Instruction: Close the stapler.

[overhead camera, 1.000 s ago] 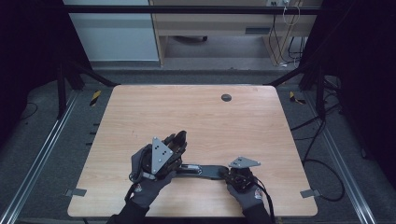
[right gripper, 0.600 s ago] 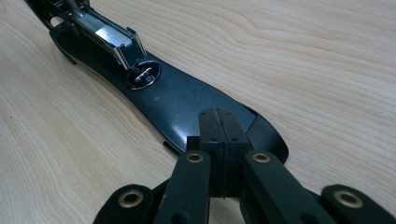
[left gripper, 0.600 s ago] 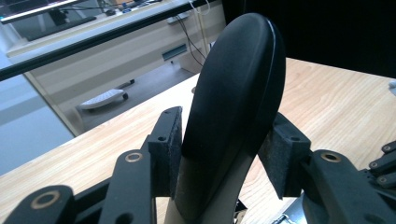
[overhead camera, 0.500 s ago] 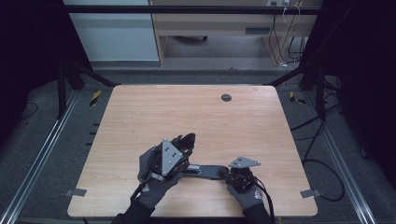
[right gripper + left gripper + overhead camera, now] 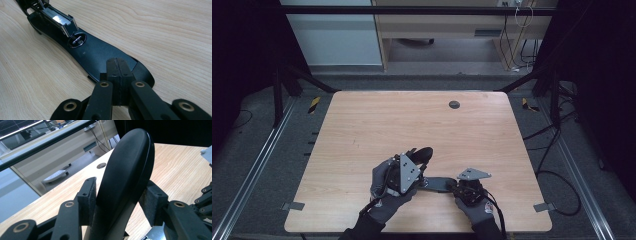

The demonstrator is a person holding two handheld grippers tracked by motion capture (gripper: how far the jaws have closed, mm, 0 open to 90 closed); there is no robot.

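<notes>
A black stapler lies swung open near the table's front edge, its flat base [image 5: 438, 184] stretched between my two hands. Its rounded black top arm [image 5: 423, 153] stands up and away from me. My left gripper [image 5: 416, 161] is shut on that top arm [image 5: 127, 170], which sits between both pads; these jaws have just been opening a little with the arm still between them. In the right gripper view the base [image 5: 95, 53] carries a metal staple channel [image 5: 58, 21] at its far end. My right gripper [image 5: 117, 67] is shut, its tips resting on the near end of the base.
The wooden table [image 5: 412, 120] has a small round hole [image 5: 454, 104] near its far edge. Metal rails run along both sides, with cables [image 5: 557, 145] on the floor at the right. A desk stands beyond the table.
My left hand has moved right and slightly lower with the stapler's top arm, closer to the right hand. The right gripper and the base have stayed put.
</notes>
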